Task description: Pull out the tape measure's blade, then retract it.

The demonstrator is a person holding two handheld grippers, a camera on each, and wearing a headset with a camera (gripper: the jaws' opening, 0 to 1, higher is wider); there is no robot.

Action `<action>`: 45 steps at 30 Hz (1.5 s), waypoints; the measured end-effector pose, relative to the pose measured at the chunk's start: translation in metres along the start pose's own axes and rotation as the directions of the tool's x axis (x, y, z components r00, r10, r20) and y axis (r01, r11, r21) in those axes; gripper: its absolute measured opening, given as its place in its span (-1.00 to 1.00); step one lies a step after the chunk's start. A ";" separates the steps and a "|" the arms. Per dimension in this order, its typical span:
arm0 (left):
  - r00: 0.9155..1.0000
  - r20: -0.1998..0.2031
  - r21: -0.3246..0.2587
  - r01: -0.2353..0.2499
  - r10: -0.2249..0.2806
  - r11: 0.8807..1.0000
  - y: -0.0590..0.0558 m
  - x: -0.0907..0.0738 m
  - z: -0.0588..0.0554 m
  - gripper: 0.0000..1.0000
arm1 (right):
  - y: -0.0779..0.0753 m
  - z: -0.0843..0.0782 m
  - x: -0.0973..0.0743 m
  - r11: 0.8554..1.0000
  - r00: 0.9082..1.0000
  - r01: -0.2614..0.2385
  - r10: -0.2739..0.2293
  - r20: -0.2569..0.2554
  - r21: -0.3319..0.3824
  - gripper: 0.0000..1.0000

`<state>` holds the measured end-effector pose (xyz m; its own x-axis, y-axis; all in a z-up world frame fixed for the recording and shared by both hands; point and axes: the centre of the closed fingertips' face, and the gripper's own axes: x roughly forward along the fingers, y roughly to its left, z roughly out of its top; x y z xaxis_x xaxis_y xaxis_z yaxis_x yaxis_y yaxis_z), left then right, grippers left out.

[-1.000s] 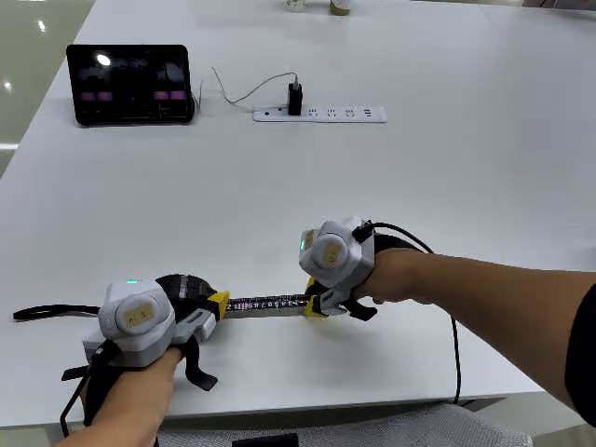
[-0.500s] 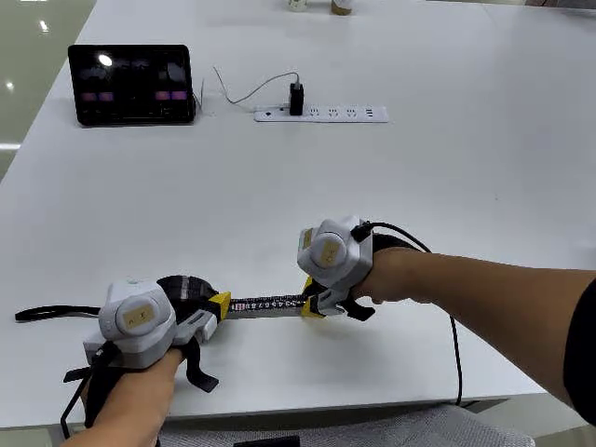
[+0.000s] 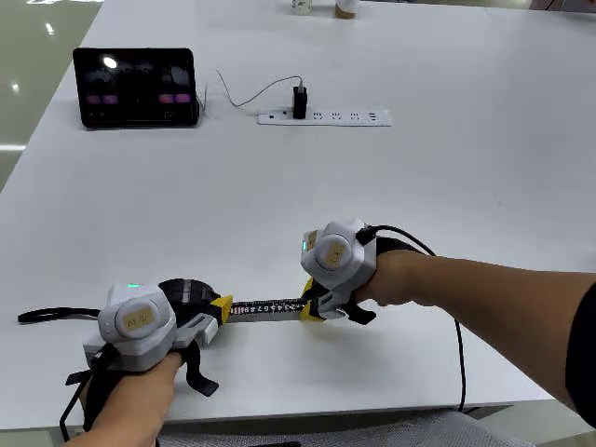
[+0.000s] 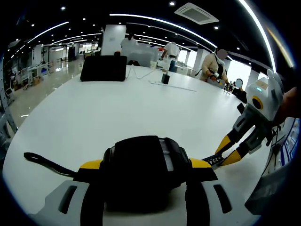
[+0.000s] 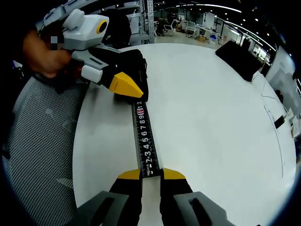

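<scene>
Right gripper [image 5: 150, 175]: my jaws pinched shut on blade [image 5: 143, 136] tip. Left gripper [image 4: 146, 165]: jaws clamped round tape measure case [image 4: 141, 181], low on table [image 3: 391, 186] near front edge. Blade span between them about same as second ago. Pull looks stalled with short length out, so retraction probably next. Right gripper view reads scale to 12 at case mouth. Left gripper view shows strap [image 4: 47, 162] trailing on table.
</scene>
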<state>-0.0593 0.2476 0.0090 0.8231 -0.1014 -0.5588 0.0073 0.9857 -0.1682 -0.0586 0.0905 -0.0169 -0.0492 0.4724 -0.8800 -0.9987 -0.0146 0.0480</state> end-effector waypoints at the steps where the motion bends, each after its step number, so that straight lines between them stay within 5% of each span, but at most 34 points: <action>1: 1.000 0.000 0.000 0.000 0.000 1.000 0.000 0.000 0.000 0.29 | 0.000 0.001 0.000 1.000 1.000 -0.001 0.001 0.006 -0.008 -0.79; 45: 1.000 -0.017 -0.027 0.024 -0.025 0.999 0.000 0.000 0.000 0.29 | 0.004 0.026 0.012 1.000 0.998 -0.005 0.005 0.066 -0.006 -0.78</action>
<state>-0.0592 0.2471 0.0086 0.8127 -0.1283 -0.5684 0.0122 0.9790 -0.2035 -0.0630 0.1191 -0.0155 -0.0534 0.5292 -0.8468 -0.9986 -0.0225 0.0489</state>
